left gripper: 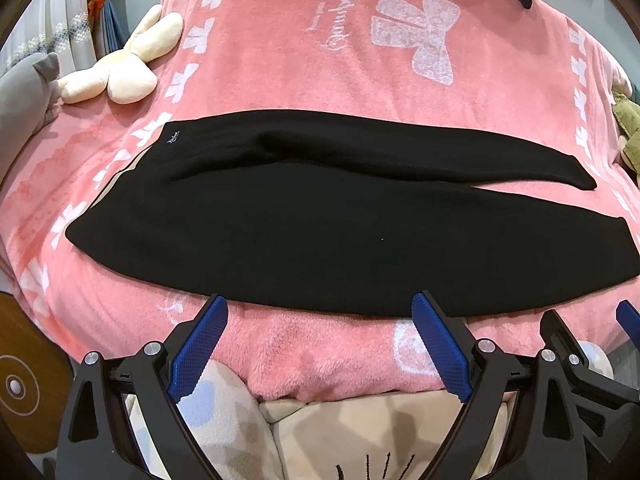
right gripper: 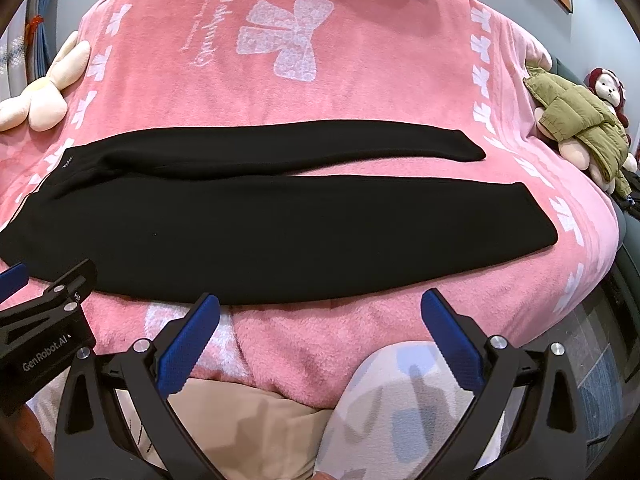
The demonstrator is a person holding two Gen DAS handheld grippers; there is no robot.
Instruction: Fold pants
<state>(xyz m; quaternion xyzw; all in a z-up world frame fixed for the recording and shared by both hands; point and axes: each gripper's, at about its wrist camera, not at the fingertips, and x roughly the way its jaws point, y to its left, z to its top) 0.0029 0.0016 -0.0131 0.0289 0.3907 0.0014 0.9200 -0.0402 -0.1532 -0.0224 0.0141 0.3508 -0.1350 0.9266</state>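
Folding has not begun, we judge: the one pair of black pants [left gripper: 304,216] lies flat across the pink blanket [left gripper: 304,60] on the bed, both legs spread apart, waistband to our left. We hold our left claw [left gripper: 320,344] and right claw [right gripper: 320,340] wide and empty, just short of the near leg. We count two claws, two legs and no fold.

Black pants [left gripper: 320,232] lie across a pink blanket [left gripper: 280,60] scattered with white bows, cream plush [left gripper: 120,72] off to one side, an olive jacket [right gripper: 580,120] on a toy, and both claws [left gripper: 320,308] [right gripper: 320,304] show blue pads [left gripper: 200,352] on black arms.
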